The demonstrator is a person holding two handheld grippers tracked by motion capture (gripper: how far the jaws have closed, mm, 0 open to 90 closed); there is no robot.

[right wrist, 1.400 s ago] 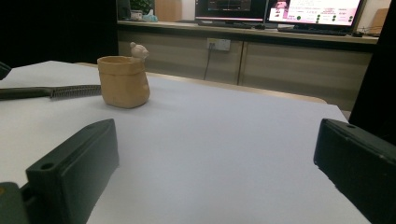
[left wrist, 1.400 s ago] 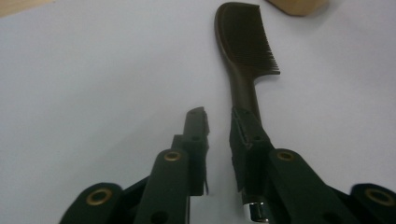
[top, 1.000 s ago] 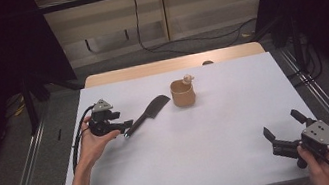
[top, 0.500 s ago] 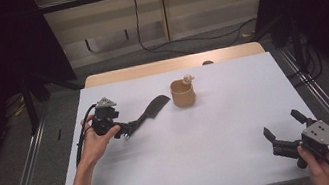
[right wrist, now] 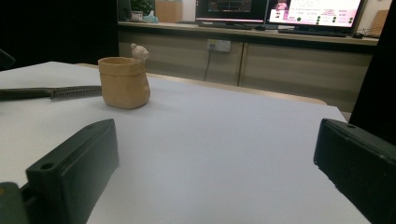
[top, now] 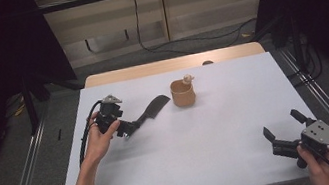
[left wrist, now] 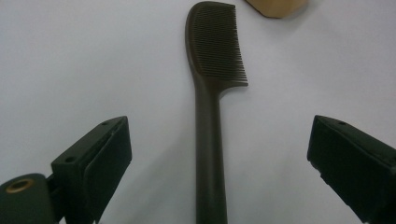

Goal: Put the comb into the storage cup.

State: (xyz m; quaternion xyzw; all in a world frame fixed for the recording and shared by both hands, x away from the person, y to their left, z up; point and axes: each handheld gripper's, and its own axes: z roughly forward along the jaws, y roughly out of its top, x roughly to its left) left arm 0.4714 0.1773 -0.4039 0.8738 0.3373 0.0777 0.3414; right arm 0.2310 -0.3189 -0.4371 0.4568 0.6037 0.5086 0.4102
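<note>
Comb [left wrist: 210, 121] flat on white table [top: 210, 135], handle running up the middle betw left gripper [left wrist: 219, 158] jaws, spread wide, not touching. Lower, close square on handle. Tan cup [top: 183, 93] just past teeth. Right gripper [top: 283, 129] jaws spread, empty.

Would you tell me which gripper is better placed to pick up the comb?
Left: the left gripper is open with the comb handle between its jaws; the right gripper is far away.
</note>
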